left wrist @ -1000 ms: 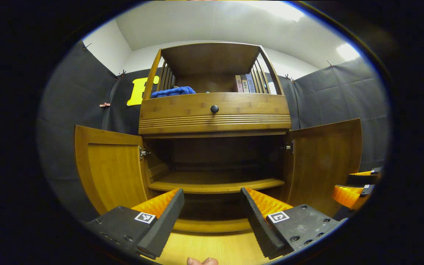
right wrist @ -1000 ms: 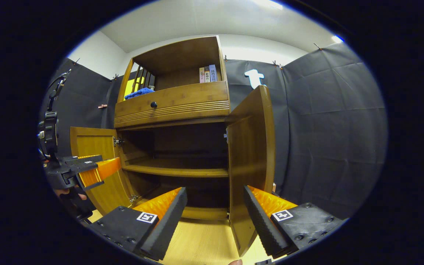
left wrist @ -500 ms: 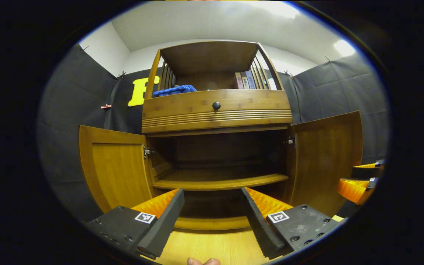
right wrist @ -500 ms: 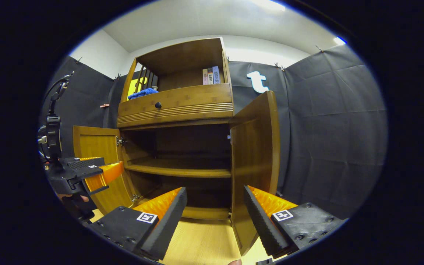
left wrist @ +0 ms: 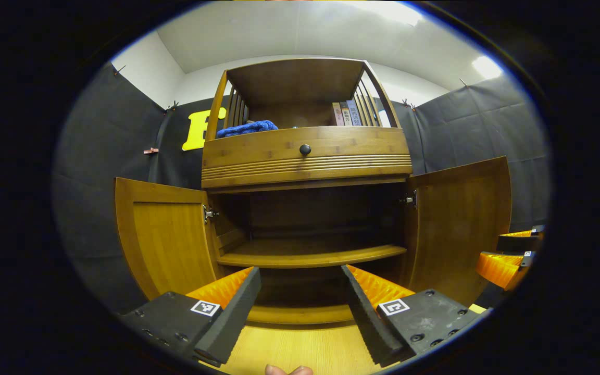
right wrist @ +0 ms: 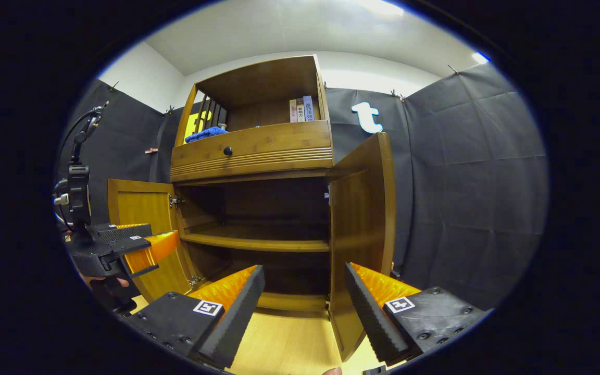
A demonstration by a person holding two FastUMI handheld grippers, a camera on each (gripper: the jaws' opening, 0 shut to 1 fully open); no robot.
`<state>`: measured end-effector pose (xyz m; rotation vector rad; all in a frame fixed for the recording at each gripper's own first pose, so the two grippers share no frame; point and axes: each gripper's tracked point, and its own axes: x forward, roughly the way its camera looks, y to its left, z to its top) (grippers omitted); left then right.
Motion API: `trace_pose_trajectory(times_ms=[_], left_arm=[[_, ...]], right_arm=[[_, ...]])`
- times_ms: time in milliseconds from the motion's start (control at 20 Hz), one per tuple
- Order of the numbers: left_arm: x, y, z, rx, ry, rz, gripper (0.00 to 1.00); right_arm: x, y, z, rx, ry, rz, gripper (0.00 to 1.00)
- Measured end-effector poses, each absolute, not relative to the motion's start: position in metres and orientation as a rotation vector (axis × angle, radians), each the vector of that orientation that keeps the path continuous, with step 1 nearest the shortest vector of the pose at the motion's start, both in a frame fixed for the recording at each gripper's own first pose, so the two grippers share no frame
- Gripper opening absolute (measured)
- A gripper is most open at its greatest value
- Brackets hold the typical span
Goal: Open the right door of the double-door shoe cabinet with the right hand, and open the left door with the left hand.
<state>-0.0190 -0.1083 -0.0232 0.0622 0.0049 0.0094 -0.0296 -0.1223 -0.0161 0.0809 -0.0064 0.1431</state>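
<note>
Over the last second very little had shifted: both views had drifted slightly and the cabinet sat a touch lower in the right gripper view than before, as if I had backed my hands off. I took that to mean the job was done, since both doors already stood wide.

The tall honey-brown bamboo shoe cabinet (left wrist: pixel 305 156) faced me square on. Its left door (left wrist: pixel 167 234), a smooth framed panel, hung swung out on a small metal hinge (left wrist: pixel 208 213), and its right door (left wrist: pixel 456 224) stood out the same way on the other side. In the right gripper view that right door (right wrist: pixel 362 229) was nearly edge-on, just ahead of my right tongs (right wrist: pixel 304 302).

My left tongs (left wrist: pixel 300 302) were spread wide and held nothing; the right tongs gaped likewise, empty, apart from the door.

Inside lay a bare plank shelf (left wrist: pixel 310 255) in shadow. Above it ran a ribbed drawer front with a round dark knob (left wrist: pixel 305 149), and on top a crumpled blue cloth (left wrist: pixel 246 128) and a few upright books (left wrist: pixel 346 113) behind slatted sides.
</note>
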Motion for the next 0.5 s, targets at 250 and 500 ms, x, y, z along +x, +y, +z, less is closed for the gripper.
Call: trace_pose_trajectory(times_ms=[250,500], left_arm=[[-0.0204,-0.1147,-0.0218,0.064,0.003,0.001,0.94],[-0.0196,-0.1154,-0.0213,0.064,0.005,0.002,0.95]], right_arm=[[-0.0291,-0.1253,-0.0158,0.086,-0.005,0.145,0.97],[-0.0264,-0.1244,-0.0164,0.092,-0.002,0.149,0.97]])
